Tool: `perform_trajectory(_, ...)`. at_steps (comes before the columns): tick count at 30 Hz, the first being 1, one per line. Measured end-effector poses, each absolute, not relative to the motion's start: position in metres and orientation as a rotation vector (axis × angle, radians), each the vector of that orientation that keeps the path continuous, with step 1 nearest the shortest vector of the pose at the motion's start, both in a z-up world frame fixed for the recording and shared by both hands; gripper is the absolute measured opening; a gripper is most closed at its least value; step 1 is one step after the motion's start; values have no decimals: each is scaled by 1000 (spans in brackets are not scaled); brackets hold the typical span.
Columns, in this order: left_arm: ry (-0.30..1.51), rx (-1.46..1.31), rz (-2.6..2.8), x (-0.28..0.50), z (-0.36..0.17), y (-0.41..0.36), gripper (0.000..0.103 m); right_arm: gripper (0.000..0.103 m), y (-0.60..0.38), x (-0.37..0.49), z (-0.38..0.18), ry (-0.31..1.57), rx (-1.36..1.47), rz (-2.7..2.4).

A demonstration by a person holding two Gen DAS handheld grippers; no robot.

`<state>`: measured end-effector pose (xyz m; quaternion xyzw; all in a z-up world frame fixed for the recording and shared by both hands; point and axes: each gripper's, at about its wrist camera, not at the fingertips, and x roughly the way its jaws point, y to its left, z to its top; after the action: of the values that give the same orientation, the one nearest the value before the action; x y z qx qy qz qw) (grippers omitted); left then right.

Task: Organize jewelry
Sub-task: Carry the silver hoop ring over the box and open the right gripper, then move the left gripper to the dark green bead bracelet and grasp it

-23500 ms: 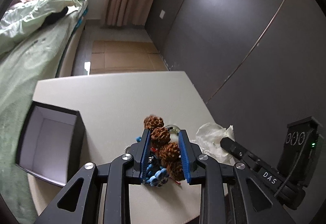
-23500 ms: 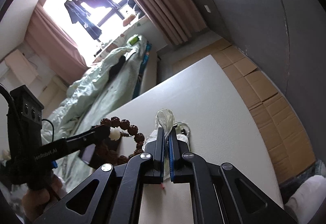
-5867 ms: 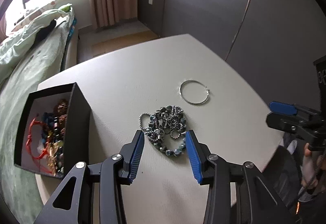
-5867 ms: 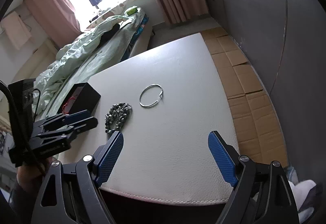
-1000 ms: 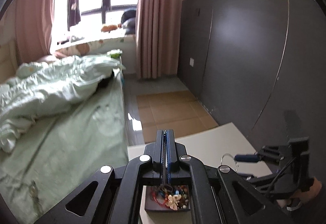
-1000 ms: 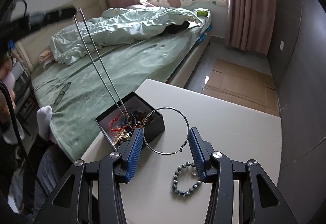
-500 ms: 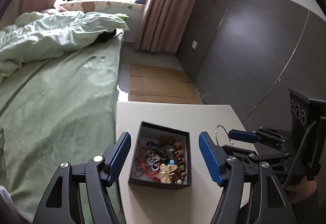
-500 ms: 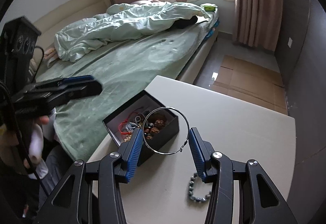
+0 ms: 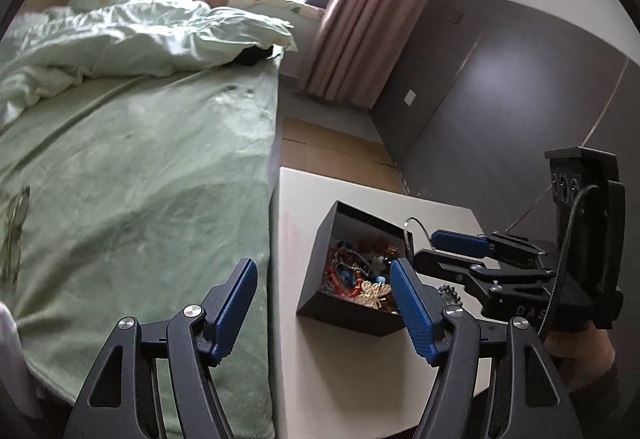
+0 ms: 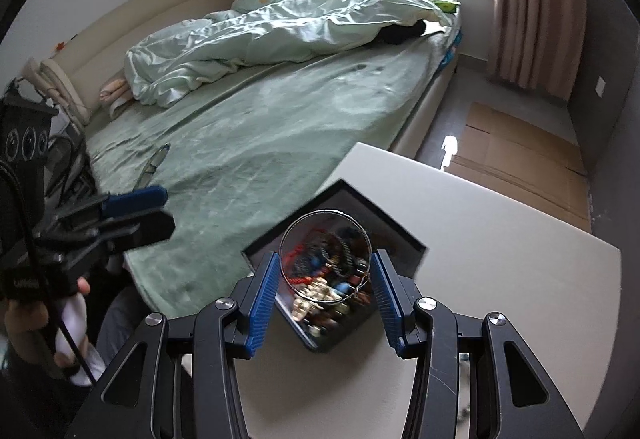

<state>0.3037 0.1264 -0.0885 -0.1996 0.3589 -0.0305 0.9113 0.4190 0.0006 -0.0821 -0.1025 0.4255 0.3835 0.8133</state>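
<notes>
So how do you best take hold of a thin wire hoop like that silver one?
Across its width, as the right hand-held gripper does now: one blue pad on each outer side of the silver hoop, pressing inward at its widest part. The wire is too thin to pinch flat, so squeezing the ring's rim from both sides suits it, here above the black box.

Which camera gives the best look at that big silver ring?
The right wrist view: the silver ring fills the middle, gripped between the right gripper pads, right above the jewelry box. The left wrist view shows only a short arc of it behind the box's far wall.
</notes>
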Motion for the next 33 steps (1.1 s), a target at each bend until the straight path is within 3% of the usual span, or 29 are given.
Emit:
perform_trajectory(7,729,-474,-46,293,-89,143,70,49,22,427,-94,971,-126,862)
perform_trajectory(11,719,-463,-47,289,-84,142,70,71,20,430,-101,1014,-82,861)
perform_trajectory(27,733,-396,-144,305,-80,90,70,71,-66,419,-74,964,-85,686)
perform_trajectory(31,749,-376,-170,312,-82,72,70,84,-90,415,-73,957,-70,635)
perform_trajectory(33,755,-365,-181,315,-83,65,70,85,-103,413,-74,954,-62,610)
